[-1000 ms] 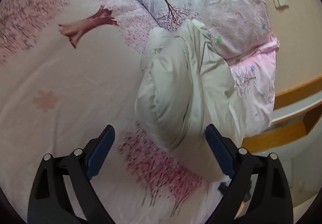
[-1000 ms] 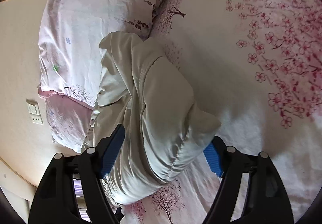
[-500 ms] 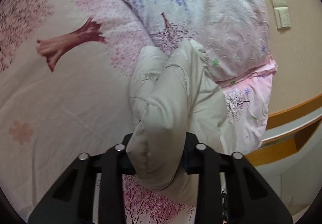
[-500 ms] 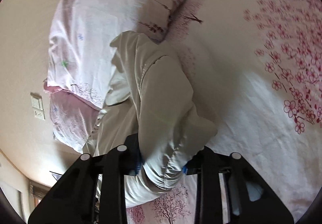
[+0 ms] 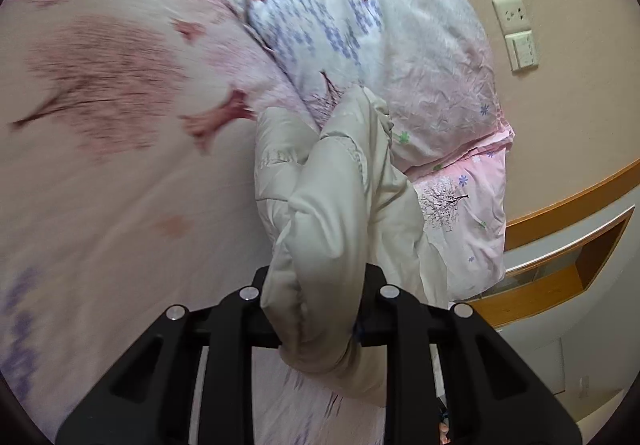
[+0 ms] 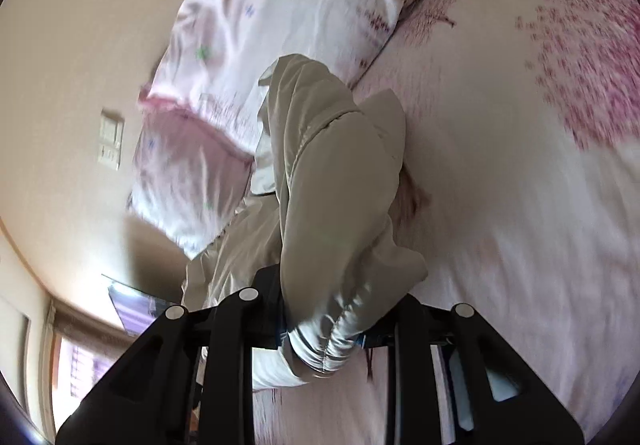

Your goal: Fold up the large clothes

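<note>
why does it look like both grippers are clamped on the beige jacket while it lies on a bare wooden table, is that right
Not a wooden table. Both wrist views show the beige jacket on a bed with pink flowered bedding. The left gripper and right gripper are indeed clamped on it, their jaws having just closed.

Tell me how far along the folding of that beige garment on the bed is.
Early. Done: both grippers have just closed on the beige garment, left gripper and right gripper each pinching a bunched end. In hand: lifting it off the bed. Left: spreading it flat and every fold.
</note>
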`<control>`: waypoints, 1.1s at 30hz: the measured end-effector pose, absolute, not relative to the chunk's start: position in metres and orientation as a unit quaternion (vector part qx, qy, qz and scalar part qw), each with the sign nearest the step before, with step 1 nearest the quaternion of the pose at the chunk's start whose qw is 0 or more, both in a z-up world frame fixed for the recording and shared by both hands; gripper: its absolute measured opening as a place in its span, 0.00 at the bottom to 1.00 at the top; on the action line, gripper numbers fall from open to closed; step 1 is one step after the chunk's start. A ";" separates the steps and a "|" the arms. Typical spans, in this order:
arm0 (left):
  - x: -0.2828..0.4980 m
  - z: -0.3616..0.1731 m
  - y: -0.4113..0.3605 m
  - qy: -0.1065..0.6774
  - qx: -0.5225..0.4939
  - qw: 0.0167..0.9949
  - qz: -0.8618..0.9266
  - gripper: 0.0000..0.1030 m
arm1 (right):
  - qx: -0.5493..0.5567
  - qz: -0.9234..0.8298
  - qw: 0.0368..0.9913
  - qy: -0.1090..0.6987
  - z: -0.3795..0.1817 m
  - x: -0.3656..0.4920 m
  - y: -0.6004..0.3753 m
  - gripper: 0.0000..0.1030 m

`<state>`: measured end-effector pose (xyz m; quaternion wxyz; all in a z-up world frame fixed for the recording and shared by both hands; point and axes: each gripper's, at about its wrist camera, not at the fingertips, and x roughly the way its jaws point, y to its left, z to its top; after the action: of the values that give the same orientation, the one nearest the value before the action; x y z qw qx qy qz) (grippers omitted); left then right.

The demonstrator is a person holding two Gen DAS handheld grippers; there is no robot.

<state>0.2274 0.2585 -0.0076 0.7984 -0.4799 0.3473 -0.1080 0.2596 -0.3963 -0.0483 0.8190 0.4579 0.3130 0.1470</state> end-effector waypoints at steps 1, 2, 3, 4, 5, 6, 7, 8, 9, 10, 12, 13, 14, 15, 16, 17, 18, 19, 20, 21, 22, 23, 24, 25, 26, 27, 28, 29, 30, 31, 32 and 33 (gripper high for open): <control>0.216 -0.008 0.265 0.347 -0.481 0.799 -0.102 0.23 | 0.456 0.150 0.818 0.316 -0.049 0.254 -0.392 0.24; 0.208 -0.009 0.269 0.346 -0.483 0.798 -0.098 0.23 | 0.454 0.152 0.817 0.321 -0.053 0.246 -0.387 0.24; 0.196 -0.011 0.274 0.346 -0.485 0.798 -0.091 0.23 | 0.453 0.151 0.816 0.326 -0.056 0.239 -0.383 0.24; 0.190 -0.013 0.277 0.347 -0.486 0.797 -0.087 0.24 | 0.448 0.147 0.817 0.331 -0.060 0.231 -0.378 0.24; 0.184 -0.015 0.280 0.348 -0.488 0.797 -0.083 0.24 | 0.444 0.141 0.819 0.336 -0.064 0.224 -0.375 0.24; 0.179 -0.019 0.282 0.350 -0.489 0.795 -0.078 0.25 | 0.438 0.136 0.821 0.340 -0.066 0.220 -0.373 0.26; 0.176 -0.022 0.284 0.352 -0.491 0.793 -0.077 0.26 | 0.427 0.127 0.826 0.347 -0.068 0.216 -0.372 0.31; 0.175 -0.026 0.285 0.353 -0.492 0.792 -0.076 0.27 | 0.413 0.118 0.833 0.350 -0.067 0.214 -0.371 0.33; 0.175 -0.028 0.285 0.354 -0.491 0.792 -0.076 0.30 | 0.394 0.104 0.843 0.352 -0.065 0.211 -0.371 0.43; 0.176 -0.029 0.284 0.355 -0.487 0.794 -0.074 0.35 | 0.375 0.083 0.854 0.351 -0.061 0.208 -0.371 0.54; 0.176 -0.029 0.283 0.356 -0.478 0.800 -0.073 0.43 | 0.337 0.038 0.880 0.333 -0.048 0.199 -0.373 0.62; 0.177 -0.029 0.282 0.355 -0.476 0.801 -0.078 0.50 | 0.298 0.000 0.902 0.311 -0.036 0.193 -0.371 0.63; 0.177 -0.028 0.281 0.354 -0.473 0.803 -0.080 0.51 | 0.264 -0.030 0.919 0.292 -0.025 0.188 -0.368 0.63; 0.177 -0.028 0.280 0.353 -0.470 0.805 -0.081 0.54 | 0.224 -0.055 0.936 0.268 -0.011 0.184 -0.361 0.63; 0.177 -0.027 0.279 0.352 -0.466 0.808 -0.081 0.55 | 0.206 -0.052 0.943 0.256 -0.003 0.185 -0.354 0.63; 0.177 -0.027 0.278 0.351 -0.464 0.809 -0.081 0.56 | 0.192 -0.035 0.948 0.251 0.004 0.188 -0.345 0.62; 0.177 -0.027 0.277 0.351 -0.463 0.810 -0.079 0.57 | 0.177 0.002 0.951 0.253 0.013 0.196 -0.329 0.56; 0.177 -0.028 0.277 0.350 -0.464 0.810 -0.079 0.57 | 0.165 0.038 0.951 0.258 0.019 0.205 -0.313 0.48; 0.177 -0.029 0.276 0.349 -0.465 0.810 -0.077 0.57 | 0.156 0.070 0.949 0.266 0.023 0.214 -0.297 0.45; 0.176 -0.029 0.276 0.349 -0.465 0.810 -0.076 0.58 | 0.148 0.097 0.945 0.275 0.026 0.223 -0.281 0.38; 0.176 -0.029 0.275 0.347 -0.466 0.810 -0.076 0.58 | 0.136 0.140 0.937 0.291 0.029 0.236 -0.257 0.37; 0.176 -0.029 0.275 0.346 -0.465 0.811 -0.076 0.58 | 0.123 0.171 0.929 0.304 0.031 0.246 -0.236 0.37; 0.177 -0.028 0.274 0.344 -0.463 0.813 -0.075 0.59 | 0.109 0.189 0.925 0.312 0.032 0.249 -0.220 0.36; 0.177 -0.028 0.274 0.344 -0.460 0.815 -0.075 0.59 | 0.085 0.208 0.921 0.320 0.034 0.257 -0.197 0.34; 0.178 -0.028 0.274 0.344 -0.459 0.816 -0.073 0.59 | 0.065 0.219 0.919 0.322 0.035 0.262 -0.179 0.33; 0.179 -0.028 0.274 0.344 -0.459 0.816 -0.072 0.59 | 0.048 0.226 0.917 0.326 0.036 0.267 -0.163 0.31; 0.179 -0.028 0.274 0.343 -0.460 0.816 -0.070 0.59 | 0.034 0.233 0.913 0.332 0.037 0.274 -0.147 0.29; 0.180 -0.029 0.274 0.343 -0.460 0.816 -0.069 0.59 | 0.027 0.242 0.909 0.338 0.036 0.276 -0.137 0.29; 0.181 -0.029 0.274 0.343 -0.460 0.816 -0.068 0.59 | 0.020 0.250 0.904 0.346 0.035 0.283 -0.125 0.29; 0.181 -0.029 0.273 0.343 -0.459 0.817 -0.067 0.59 | 0.017 0.251 0.902 0.350 0.034 0.285 -0.120 0.29; 0.182 -0.029 0.273 0.343 -0.457 0.818 -0.066 0.59 | 0.013 0.251 0.900 0.356 0.033 0.290 -0.113 0.29; 0.182 -0.029 0.272 0.343 -0.456 0.818 -0.065 0.59 | 0.012 0.251 0.898 0.361 0.030 0.290 -0.110 0.29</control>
<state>0.1820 0.2725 -0.0295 0.8184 -0.4565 0.3429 -0.0649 0.2895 -0.1099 0.0303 0.8980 0.0119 0.3612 0.2510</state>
